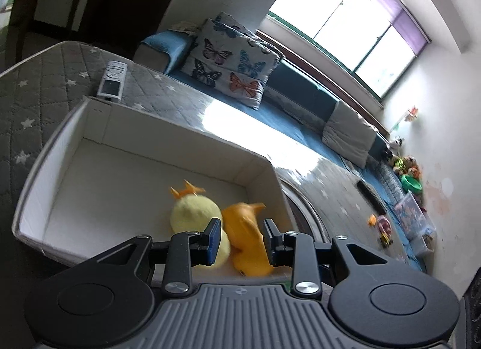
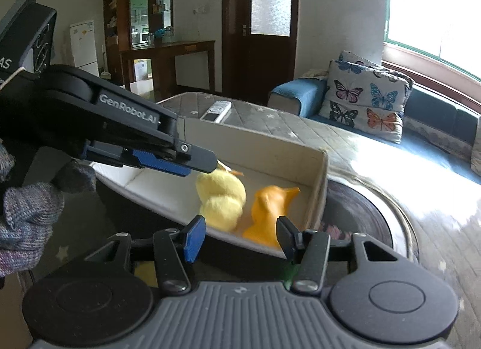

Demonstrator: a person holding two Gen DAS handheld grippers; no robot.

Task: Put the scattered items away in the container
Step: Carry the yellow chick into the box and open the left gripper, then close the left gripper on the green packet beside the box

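A white box (image 1: 60, 144) stands on a grey quilted cover. Inside lie a pale yellow plush chick (image 1: 195, 213) and an orange plush toy (image 1: 245, 237), side by side. My left gripper (image 1: 242, 240) is open above the box's near end, with the orange toy between its blue pads but not pinched. In the right wrist view the box (image 2: 318, 186), the chick (image 2: 221, 198) and the orange toy (image 2: 267, 213) show too. My right gripper (image 2: 240, 236) is open and empty at the box's near rim. The left gripper (image 2: 177, 162) reaches in from the left above the chick.
A remote control (image 1: 112, 80) lies on the cover beyond the box. A sofa with a butterfly cushion (image 1: 231, 63) runs under the window. Toys and a clear bin (image 1: 412, 216) pile at its far end. A round dark table edge (image 2: 369, 213) sits right of the box.
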